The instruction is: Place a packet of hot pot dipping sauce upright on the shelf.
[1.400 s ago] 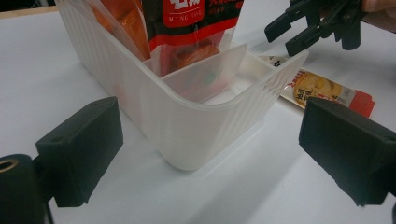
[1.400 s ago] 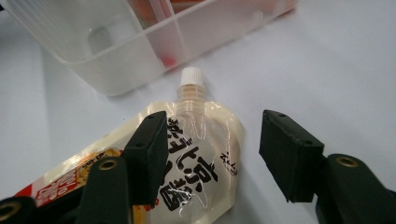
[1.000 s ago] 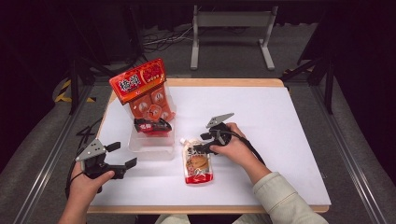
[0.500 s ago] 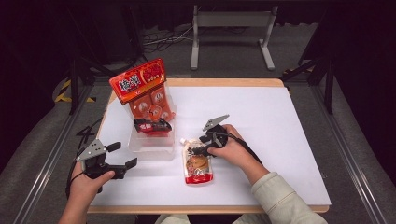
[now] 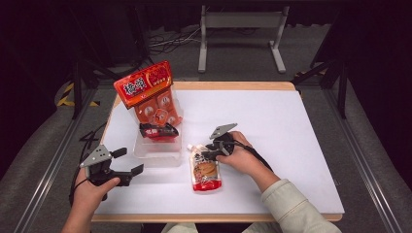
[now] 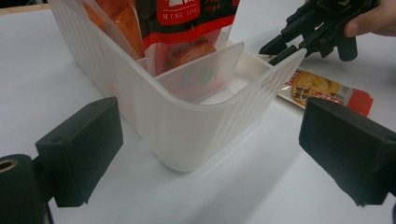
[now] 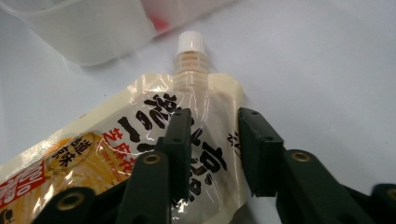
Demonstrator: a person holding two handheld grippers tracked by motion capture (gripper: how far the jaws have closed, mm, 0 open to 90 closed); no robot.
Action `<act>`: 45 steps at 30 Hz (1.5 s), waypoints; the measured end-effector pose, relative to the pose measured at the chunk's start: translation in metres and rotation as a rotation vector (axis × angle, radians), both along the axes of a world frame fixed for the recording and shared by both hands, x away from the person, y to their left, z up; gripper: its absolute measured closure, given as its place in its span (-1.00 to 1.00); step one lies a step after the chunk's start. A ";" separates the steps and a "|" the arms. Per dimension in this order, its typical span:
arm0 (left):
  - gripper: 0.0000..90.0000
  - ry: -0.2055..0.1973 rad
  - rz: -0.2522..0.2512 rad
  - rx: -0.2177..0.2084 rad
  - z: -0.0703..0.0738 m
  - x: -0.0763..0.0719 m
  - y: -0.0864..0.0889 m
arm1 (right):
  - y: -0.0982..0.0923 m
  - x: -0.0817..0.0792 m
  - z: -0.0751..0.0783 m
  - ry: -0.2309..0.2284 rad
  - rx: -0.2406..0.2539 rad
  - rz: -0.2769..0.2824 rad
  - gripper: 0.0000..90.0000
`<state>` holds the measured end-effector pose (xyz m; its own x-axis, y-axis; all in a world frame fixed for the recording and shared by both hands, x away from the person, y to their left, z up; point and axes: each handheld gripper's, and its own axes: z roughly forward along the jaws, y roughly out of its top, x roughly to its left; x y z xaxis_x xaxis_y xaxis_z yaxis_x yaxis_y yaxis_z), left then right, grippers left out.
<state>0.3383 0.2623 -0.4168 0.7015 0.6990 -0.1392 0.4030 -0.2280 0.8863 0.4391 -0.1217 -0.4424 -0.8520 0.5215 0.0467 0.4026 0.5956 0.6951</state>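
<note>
One spouted pouch [image 7: 140, 154] lies flat on the table [image 5: 291, 126] beside the clear bin [image 6: 187, 126]. The right gripper view reveals its white cap [image 7: 191, 43], and the right gripper [image 7: 210, 140] has just been closing, its jaws narrowed astride the pouch's top (whether the pads press, I cannot tell). The left gripper [image 5: 127, 161] hangs wide open, empty. Two packets [image 5: 150, 97] stand in the bin.

We read "MING TING" in white on the red-and-black packet [image 6: 187, 23] standing in the white bin [image 6: 196, 126]. The spouted pouch [image 7: 140, 154] bears large black Chinese characters (brand unclear to us).
</note>
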 end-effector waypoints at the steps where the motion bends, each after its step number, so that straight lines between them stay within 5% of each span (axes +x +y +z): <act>1: -0.84 0.004 0.002 -0.002 0.000 0.000 0.000 | 0.000 0.000 0.000 0.000 -0.005 0.001 0.63; 9: -0.84 0.002 0.002 0.003 -0.001 0.000 0.000 | -0.002 0.000 0.000 0.056 0.020 -0.006 0.95; 19: -0.84 0.003 0.003 -0.003 -0.001 0.000 0.003 | -0.005 0.003 0.006 0.111 0.066 -0.038 0.99; 25: -0.84 0.005 0.005 -0.004 -0.001 0.000 0.003 | -0.011 -0.002 0.026 0.107 0.136 -0.028 0.99; 45: -0.84 0.002 0.003 -0.014 0.001 -0.001 0.002 | -0.019 -0.026 0.074 0.050 0.226 0.043 0.99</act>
